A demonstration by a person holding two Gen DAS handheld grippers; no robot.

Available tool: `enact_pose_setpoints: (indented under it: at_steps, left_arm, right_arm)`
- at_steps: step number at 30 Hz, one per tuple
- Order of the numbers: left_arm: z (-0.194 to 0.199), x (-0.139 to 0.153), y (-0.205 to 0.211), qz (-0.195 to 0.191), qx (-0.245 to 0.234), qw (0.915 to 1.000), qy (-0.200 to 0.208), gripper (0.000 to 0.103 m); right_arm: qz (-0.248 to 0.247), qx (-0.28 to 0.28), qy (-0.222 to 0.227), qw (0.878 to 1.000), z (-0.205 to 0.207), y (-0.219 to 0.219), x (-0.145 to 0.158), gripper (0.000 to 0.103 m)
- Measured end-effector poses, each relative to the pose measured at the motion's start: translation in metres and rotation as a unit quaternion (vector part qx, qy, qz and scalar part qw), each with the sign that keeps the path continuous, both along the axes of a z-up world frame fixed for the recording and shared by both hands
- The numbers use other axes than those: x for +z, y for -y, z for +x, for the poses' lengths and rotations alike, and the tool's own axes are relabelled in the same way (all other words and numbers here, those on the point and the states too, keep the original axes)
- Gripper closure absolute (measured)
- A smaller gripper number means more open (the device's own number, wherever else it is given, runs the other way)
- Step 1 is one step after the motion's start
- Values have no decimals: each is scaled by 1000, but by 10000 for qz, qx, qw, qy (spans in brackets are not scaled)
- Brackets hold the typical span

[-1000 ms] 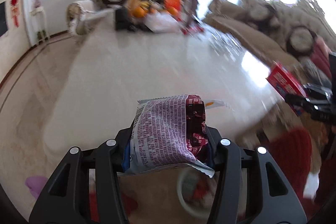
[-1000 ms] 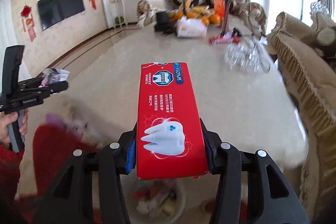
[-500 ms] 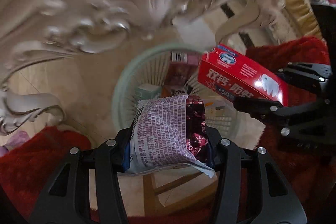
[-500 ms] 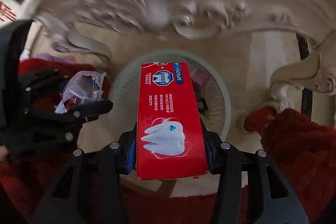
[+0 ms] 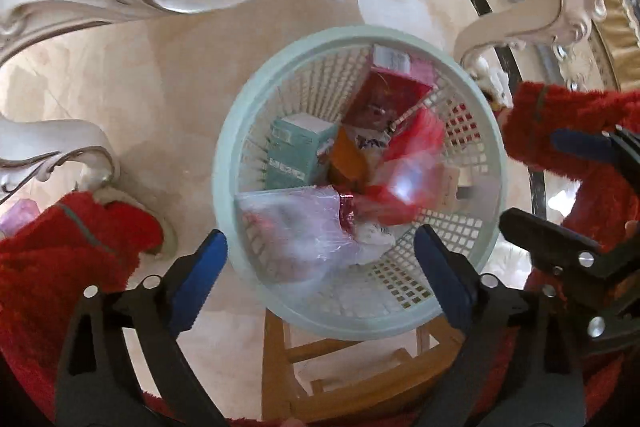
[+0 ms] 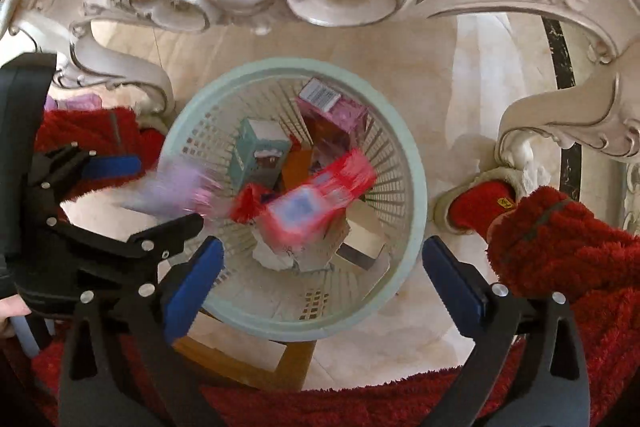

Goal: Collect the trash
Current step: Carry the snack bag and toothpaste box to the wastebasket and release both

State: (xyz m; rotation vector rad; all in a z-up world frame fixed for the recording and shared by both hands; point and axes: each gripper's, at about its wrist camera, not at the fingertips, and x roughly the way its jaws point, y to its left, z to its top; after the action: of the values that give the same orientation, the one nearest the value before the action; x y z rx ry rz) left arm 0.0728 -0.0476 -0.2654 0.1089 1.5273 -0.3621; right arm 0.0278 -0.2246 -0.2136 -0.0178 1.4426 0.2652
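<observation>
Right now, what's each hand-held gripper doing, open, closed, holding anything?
Left hand-held gripper: jaws just opened, empty; the crinkly plastic snack wrapper drops into the pale green mesh basket.
Right hand-held gripper: jaws just opened, empty; the red toothpaste box falls.

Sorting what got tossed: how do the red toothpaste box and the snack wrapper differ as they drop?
The red toothpaste box is stiff and rectangular; the snack wrapper is limp, translucent and crumpled. The box falls mid-basket, the wrapper nearer the rim by the left claw. Both are blurred and free of any claw, over the pale green basket.
</observation>
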Motion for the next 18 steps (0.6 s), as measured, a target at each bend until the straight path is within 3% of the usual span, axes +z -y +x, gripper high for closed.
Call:
enact_pose_setpoints:
  at_steps: [5, 11, 14, 18]
  left_arm:
    - [2, 41, -8, -225, 329, 9978, 529, 10]
    - [-4, 97, -17, -39, 667, 9895, 1279, 10]
    - [-6, 123, -24, -48, 841, 9843, 1552, 10]
    - [-11, 163, -32, 146, 1078, 9700, 2174, 10]
  right_arm:
    - [187, -134, 302, 9993, -4, -1, 28, 8]
    - [199, -152, 748, 9969, -7, -9, 66, 8]
    - [238, -237, 954, 9949, -9, -9, 85, 8]
    - [270, -401, 1246, 9910, -12, -5, 112, 8]
